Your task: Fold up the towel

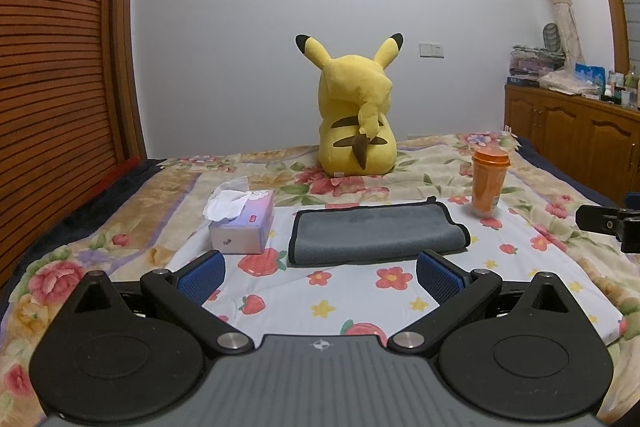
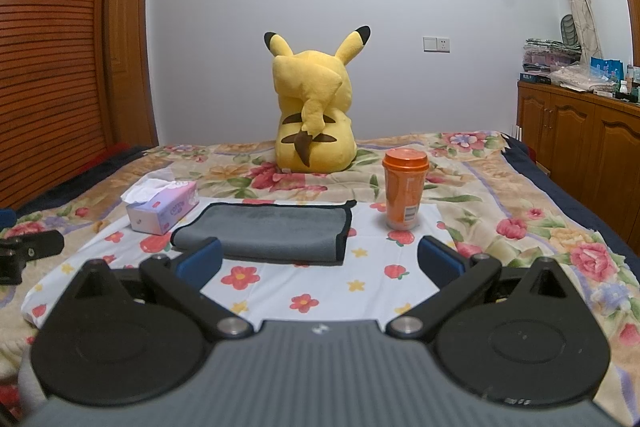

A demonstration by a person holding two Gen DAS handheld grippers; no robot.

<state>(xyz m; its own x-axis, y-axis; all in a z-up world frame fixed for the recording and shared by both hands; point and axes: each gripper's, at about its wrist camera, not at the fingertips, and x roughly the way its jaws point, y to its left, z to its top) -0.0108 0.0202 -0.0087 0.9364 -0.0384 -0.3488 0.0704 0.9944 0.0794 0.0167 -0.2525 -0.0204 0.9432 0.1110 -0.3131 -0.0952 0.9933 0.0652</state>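
Note:
A grey towel (image 1: 376,233) with a black hem lies folded flat on a white flowered cloth (image 1: 344,303) on the bed. It also shows in the right wrist view (image 2: 276,231). My left gripper (image 1: 320,277) is open and empty, just in front of the towel and apart from it. My right gripper (image 2: 320,261) is open and empty, in front of the towel's right half. Part of the right gripper shows at the right edge of the left wrist view (image 1: 612,225), and part of the left gripper at the left edge of the right wrist view (image 2: 24,251).
A tissue box (image 1: 244,223) stands left of the towel, also in the right wrist view (image 2: 164,207). An orange cup with a lid (image 1: 489,183) stands at the right (image 2: 404,195). A yellow plush toy (image 1: 356,115) sits behind. Wooden cabinets (image 2: 580,135) stand at the right, a slatted wardrobe (image 1: 52,67) at the left.

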